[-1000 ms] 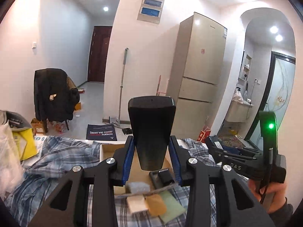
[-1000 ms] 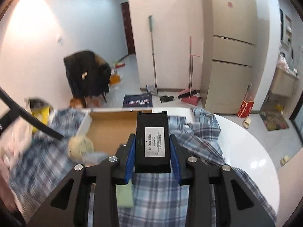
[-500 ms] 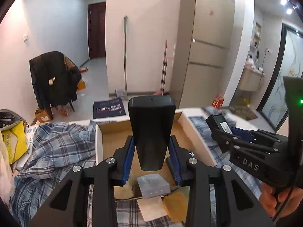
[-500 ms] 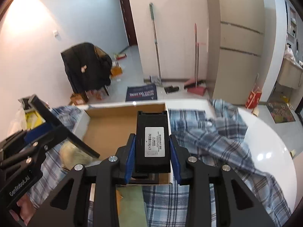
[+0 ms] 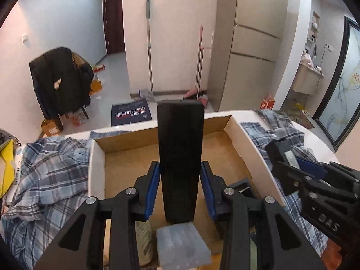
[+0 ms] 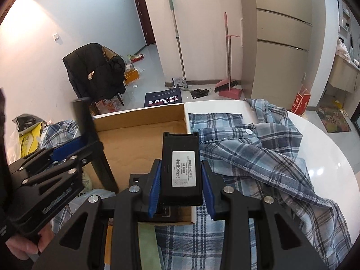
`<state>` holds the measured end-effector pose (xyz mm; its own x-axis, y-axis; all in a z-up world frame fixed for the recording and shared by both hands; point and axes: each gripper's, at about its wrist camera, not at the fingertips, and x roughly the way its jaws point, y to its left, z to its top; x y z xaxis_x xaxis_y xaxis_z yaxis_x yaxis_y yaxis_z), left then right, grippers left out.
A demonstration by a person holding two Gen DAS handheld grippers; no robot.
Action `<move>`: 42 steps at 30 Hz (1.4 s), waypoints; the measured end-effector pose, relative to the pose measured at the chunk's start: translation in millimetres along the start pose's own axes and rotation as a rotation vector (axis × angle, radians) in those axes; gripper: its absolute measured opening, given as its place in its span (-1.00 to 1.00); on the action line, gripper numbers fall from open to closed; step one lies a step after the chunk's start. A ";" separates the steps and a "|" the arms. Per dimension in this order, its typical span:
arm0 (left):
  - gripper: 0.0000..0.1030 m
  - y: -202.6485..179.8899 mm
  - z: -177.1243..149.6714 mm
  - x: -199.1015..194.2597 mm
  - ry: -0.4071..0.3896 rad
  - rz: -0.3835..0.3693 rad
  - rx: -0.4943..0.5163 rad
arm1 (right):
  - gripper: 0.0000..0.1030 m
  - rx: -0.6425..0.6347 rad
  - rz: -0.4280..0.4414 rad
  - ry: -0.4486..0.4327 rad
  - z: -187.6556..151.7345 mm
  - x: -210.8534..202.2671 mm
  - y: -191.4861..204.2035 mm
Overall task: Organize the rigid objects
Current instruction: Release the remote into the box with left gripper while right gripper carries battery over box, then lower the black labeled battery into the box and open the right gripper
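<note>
My left gripper (image 5: 180, 191) is shut on a long black block (image 5: 180, 148) that stands up between its blue pads, over the open cardboard box (image 5: 96, 157). My right gripper (image 6: 181, 191) is shut on a black battery pack (image 6: 181, 164) with a white label, at the box's (image 6: 144, 139) right wall. In the left wrist view the right gripper (image 5: 299, 166) shows at the right with its pack. In the right wrist view the left gripper (image 6: 67, 150) shows at the left with the black block (image 6: 90, 135). A grey-blue block (image 5: 182, 245) lies below the left gripper.
A blue plaid shirt (image 6: 258, 153) is spread over the white round table (image 6: 319, 148) on both sides of the box. A small black item (image 5: 245, 186) lies in the box's near right corner. A yellow bag (image 5: 5, 164) sits at the far left. A hand (image 6: 24, 245) holds the left gripper.
Both grippers have come down and forward over the box, still gripping their objects. The box floor now fills the left wrist view, and the left gripper has entered the right wrist view.
</note>
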<state>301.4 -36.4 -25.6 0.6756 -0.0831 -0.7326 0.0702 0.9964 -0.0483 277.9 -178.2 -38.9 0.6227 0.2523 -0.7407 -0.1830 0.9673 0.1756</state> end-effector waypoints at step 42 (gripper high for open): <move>1.00 47.0 -63.8 -85.0 -0.472 0.037 -0.069 | -0.37 -0.032 -0.032 0.049 15.7 50.5 34.0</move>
<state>200.5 18.7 -8.9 0.9374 -0.0305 -0.3468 0.0011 0.9964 -0.0849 315.1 -132.1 -60.1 0.5911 0.2190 -0.7763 -0.1881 0.9733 0.1314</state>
